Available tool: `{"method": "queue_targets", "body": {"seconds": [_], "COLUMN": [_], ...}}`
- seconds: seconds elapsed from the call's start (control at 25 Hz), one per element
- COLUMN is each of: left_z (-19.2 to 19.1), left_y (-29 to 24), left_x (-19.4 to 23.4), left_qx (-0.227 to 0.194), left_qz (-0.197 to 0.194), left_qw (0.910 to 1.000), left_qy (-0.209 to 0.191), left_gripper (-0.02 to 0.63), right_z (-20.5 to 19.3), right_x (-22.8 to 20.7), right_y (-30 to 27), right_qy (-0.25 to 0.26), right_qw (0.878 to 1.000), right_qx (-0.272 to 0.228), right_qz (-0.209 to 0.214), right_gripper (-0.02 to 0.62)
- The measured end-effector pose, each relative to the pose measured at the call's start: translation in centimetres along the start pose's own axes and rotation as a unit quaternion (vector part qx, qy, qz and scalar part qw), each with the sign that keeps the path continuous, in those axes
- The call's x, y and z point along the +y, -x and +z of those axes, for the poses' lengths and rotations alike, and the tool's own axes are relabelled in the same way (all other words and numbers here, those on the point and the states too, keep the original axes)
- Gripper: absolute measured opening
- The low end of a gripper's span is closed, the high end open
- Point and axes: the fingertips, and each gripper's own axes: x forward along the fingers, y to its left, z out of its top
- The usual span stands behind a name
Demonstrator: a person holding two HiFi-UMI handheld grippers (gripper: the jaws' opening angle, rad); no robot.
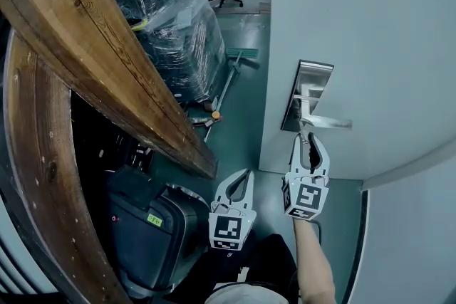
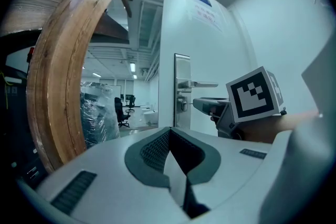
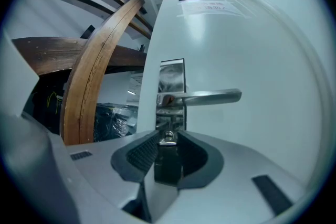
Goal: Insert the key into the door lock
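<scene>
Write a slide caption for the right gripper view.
Right gripper holds the key at the door lock, just below the lever handle.

The key (image 3: 168, 157) has a dark, blocky head with a short silver shoulder, and it is pinched between the jaws of the right gripper (image 1: 308, 142). Its metal end points straight at the door lock (image 3: 171, 93) and meets the lower part of the plate, under the lever handle (image 3: 210, 97); how deep the blade sits cannot be told. The door lock is a tall polished steel plate at the edge of the pale door (image 3: 252, 50), its lever lying level and reaching away from that edge.
</scene>
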Motion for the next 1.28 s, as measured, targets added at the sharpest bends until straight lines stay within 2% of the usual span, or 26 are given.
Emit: {"method": "queue_targets", "body": {"seconds": [0.32, 0.56, 0.76, 0.88, 1.28], "left_z": [-0.5, -1.2, -1.8, -2.0, -2.5], "left_y": [0.0, -0.1, -0.5, -0.6, -1.5], "left_x": [0.2, 0.7, 0.7, 0.9, 1.8], "left_qx": [0.004, 0.01, 0.014, 0.015, 0.018], "left_qz": [0.002, 0.001, -0.003, -0.001, 0.007], "left_qw": [1.0, 0.9999, 0.9999, 0.9999, 0.9998], "left_qy": [-0.001, -0.001, -0.003, -0.004, -0.002], "left_gripper": [0.003, 0.003, 0.003, 0.003, 0.003], "right_z": [-0.5, -0.6, -1.0, -1.2, -1.3], "right_x": [0.2, 0.4, 0.8, 0.8, 0.6], "right_y": [-0.4, -0.7, -1.4, -2.1, -3.7], "right_qy": [-0.016, -0.056, -0.011, 0.006, 0.002], "right_qw": [0.999, 0.997, 0.996, 0.996, 0.996], "right_qx": [-0.005, -0.014, -0.013, -0.016, -0.021], "right_qz": [-0.037, -0.055, -0.088, -0.091, -0.084], "right_gripper": [0.117, 0.117, 0.117, 0.117, 0.117]}}
